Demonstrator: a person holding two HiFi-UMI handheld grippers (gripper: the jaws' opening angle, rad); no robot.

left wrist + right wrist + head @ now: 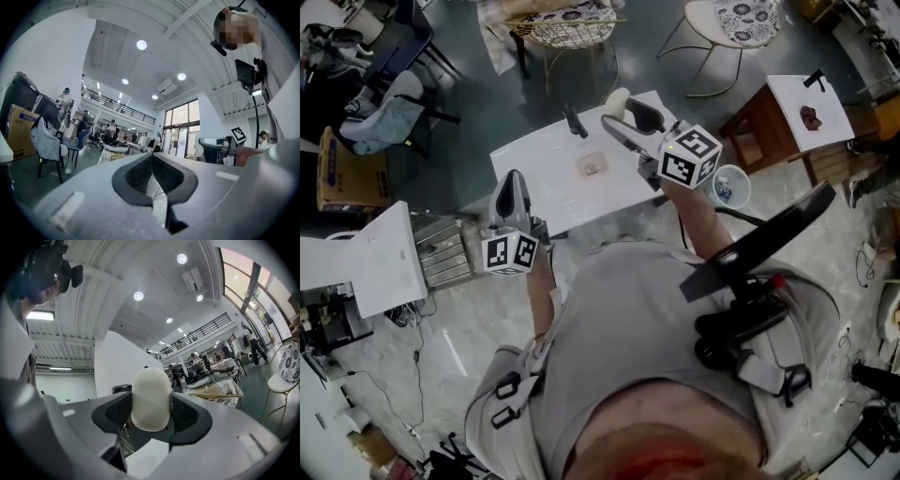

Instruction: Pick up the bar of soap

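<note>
A cream, rounded bar of soap [150, 397] stands upright between the pads of my right gripper [151, 414], which is shut on it. In the head view the same bar of soap [618, 97] is held in the air by the right gripper [624, 109] above the far right part of the white table [534, 178]. My left gripper [512, 186] hovers at the table's near left edge. Its jaws meet at the tips with nothing between them, as the left gripper [151, 161] shows in its own view.
A small pinkish soap dish [592, 167] lies mid-table, and a black object [574, 122] lies at the far edge. A round white cup [730, 186] sits off the table's right side. A wooden side table [806, 112] stands farther right, chairs [572, 33] behind, a metal rack [442, 248] at left.
</note>
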